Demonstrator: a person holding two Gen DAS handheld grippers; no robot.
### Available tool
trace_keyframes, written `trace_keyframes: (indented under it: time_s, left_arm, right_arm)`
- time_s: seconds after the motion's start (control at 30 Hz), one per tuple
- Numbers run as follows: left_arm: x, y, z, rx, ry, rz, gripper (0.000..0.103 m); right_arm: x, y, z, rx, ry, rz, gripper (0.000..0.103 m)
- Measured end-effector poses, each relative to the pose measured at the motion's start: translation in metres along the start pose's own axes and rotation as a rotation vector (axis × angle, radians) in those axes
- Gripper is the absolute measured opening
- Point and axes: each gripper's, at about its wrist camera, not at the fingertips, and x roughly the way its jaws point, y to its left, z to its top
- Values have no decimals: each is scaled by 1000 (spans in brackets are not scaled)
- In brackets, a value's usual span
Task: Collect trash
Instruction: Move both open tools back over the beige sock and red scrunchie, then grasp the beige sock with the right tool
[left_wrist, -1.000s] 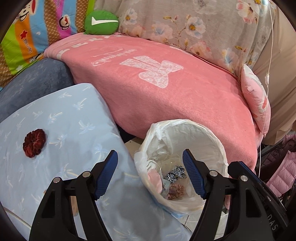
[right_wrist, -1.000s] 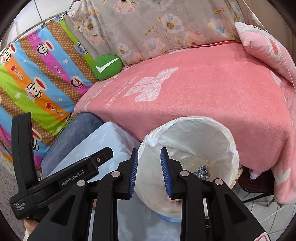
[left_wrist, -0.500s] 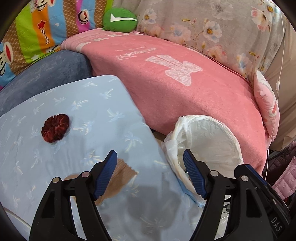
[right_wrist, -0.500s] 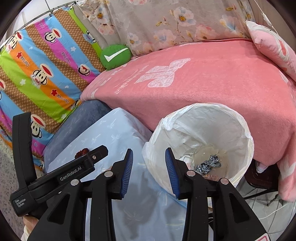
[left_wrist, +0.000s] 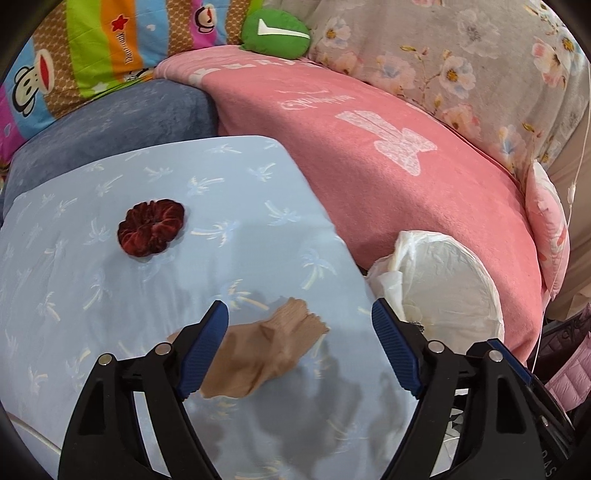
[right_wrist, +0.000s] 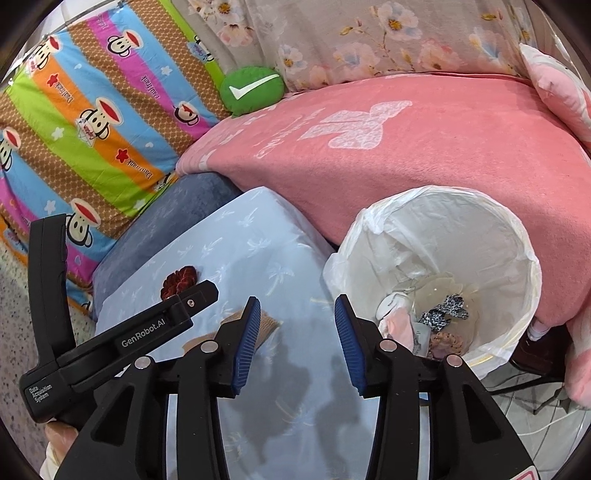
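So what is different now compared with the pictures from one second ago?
Both views have swung from the lined bin toward the light blue cloth. The left gripper now hangs over the tan stocking, which was out of sight before. Both grippers' jaws have just been opening, the right gripper most clearly, with nothing held. The dark red scrunchie, the stocking and the bin's contents lie unmoved.
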Motion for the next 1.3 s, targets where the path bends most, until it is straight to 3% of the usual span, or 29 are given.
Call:
trace_keyframes:
  time_s: [0.4, 0.9, 1.3]
  left_arm:
    - [2, 63, -4, -90, 0, 92, 82]
    - [11, 137, -5, -183, 19, 195, 83]
    - [35, 152, 20, -184, 17, 217, 86]
  right_arm:
    - [31, 39, -21, -77, 82, 20, 52]
    - [104, 87, -56, -153, 237, 59, 63]
    - [149, 106, -56, -181, 277, 24, 65]
